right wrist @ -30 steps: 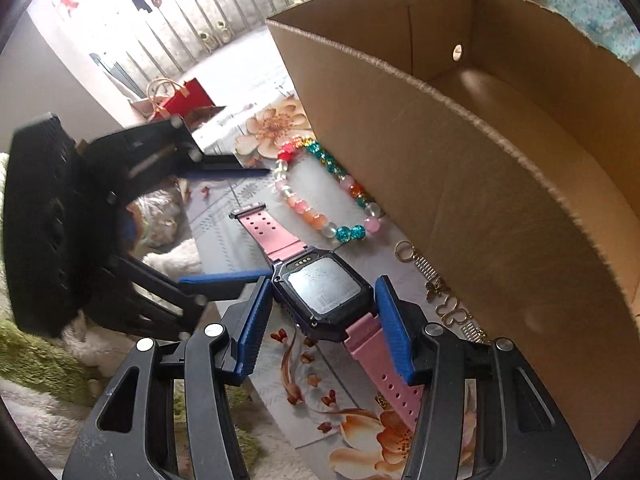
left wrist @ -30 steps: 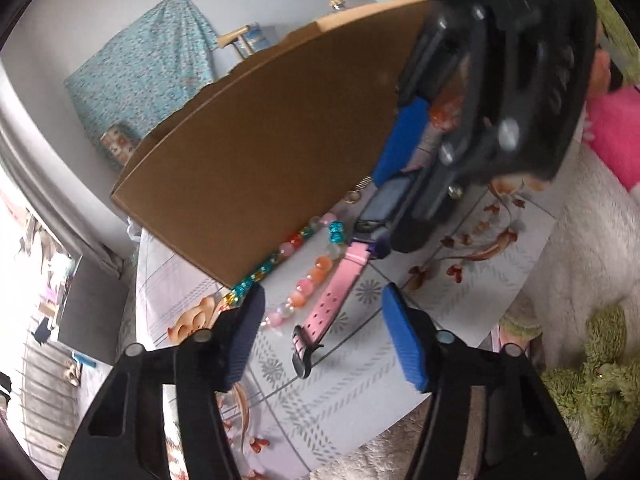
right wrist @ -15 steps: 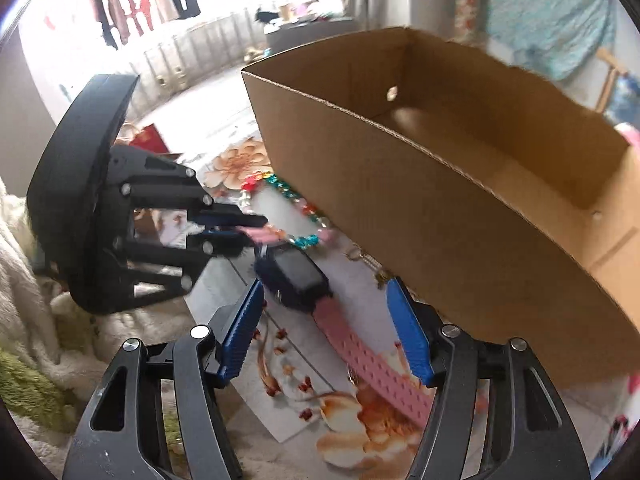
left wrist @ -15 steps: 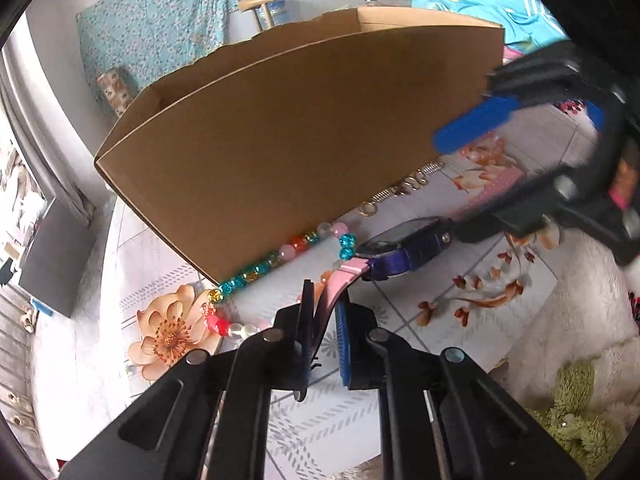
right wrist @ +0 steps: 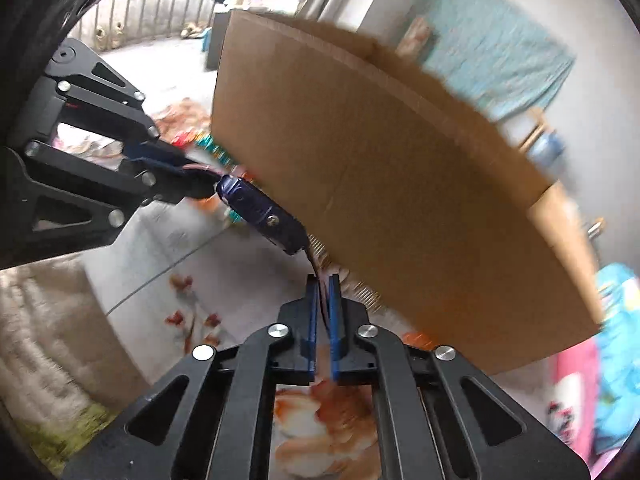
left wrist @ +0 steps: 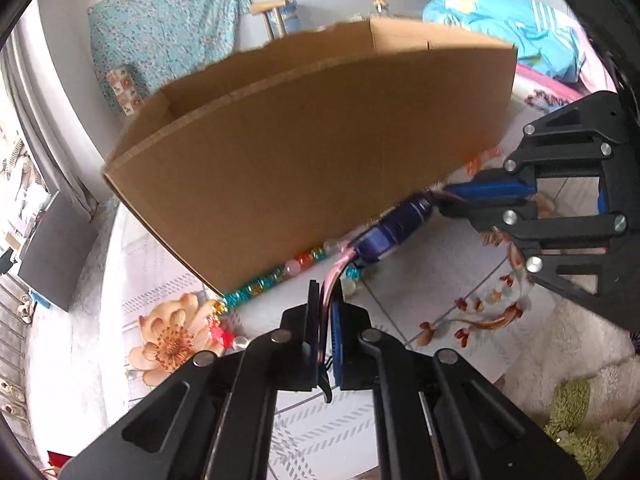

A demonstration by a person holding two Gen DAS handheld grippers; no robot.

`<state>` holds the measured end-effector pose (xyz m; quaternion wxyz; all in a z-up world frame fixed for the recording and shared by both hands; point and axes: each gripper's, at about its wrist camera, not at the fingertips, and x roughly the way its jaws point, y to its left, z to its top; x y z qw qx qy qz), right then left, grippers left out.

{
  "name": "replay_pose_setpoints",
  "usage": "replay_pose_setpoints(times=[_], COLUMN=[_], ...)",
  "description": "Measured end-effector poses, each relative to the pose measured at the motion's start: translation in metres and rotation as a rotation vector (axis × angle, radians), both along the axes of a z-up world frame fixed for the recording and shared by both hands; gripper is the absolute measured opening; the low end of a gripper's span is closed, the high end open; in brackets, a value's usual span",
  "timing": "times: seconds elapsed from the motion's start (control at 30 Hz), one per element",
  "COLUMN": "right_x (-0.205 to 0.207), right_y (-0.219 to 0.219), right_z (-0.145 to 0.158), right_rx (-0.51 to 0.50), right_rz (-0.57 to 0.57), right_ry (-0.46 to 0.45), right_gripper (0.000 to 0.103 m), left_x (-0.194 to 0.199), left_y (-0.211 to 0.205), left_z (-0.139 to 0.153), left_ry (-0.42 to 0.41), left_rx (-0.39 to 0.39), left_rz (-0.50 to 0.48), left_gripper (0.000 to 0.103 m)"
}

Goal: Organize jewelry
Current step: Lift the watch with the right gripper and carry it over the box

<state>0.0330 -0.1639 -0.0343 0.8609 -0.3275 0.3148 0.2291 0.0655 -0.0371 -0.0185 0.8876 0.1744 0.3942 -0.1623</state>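
Holding the watch (left wrist: 394, 228) by both straps at once, I had my left gripper (left wrist: 325, 320) pinched tight on one pink strap and my right gripper (right wrist: 323, 312) pinched on the other, so the dark blue case hung between them just in front of the cardboard box (left wrist: 304, 152), lifted a little off the floral cloth (left wrist: 432, 292).

Judging by the look of it, the thing was light, with nearly all the weight in the case. The straps seemed soft and rubbery (bendy enough to curve out of my pads), so gripping near the ends meant the middle could sag or swing. The rubber probably wouldn't slip much. Grabbing closer to the case would've given more control, I reckon, and the screen is the bit I'd keep off the box wall.

The beaded bracelet (left wrist: 280, 274) lay along the foot of the box, partly tucked behind its near corner. From this low angle I couldn't see into the box at all. A thin metal chain (right wrist: 320, 248) was close against the box wall, mostly hidden behind the watch, and the right view was blurred, so I couldn't make out the strap end inside those pads.
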Motion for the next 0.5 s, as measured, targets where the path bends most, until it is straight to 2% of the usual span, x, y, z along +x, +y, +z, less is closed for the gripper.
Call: replay_pose_setpoints(times=[0.07,0.27,0.43,0.5], right_x=[-0.011,-0.039,-0.042,-0.032], right_y=[0.004,0.006,-0.007,-0.011], right_z=[0.007,0.030,0.077,0.095], right_rx=[-0.038,-0.079,-0.007,0.026], right_rz=[-0.008,-0.044,-0.077,-0.078], right_ry=[-0.130,-0.390,-0.521,-0.518], right_gripper=[0.001,0.001,0.001,0.001], left_x=[-0.005,-0.022,-0.027,-0.019], left_y=[0.001,0.007,0.006,0.001], left_z=[0.007,0.046,0.093,0.109], left_ry=[-0.029,-0.144,-0.243,-0.261], left_rx=[-0.011,-0.052,-0.102,-0.104], left_rz=[0.007,0.035,0.015,0.000], left_gripper=[0.004,0.004,0.004,0.004])
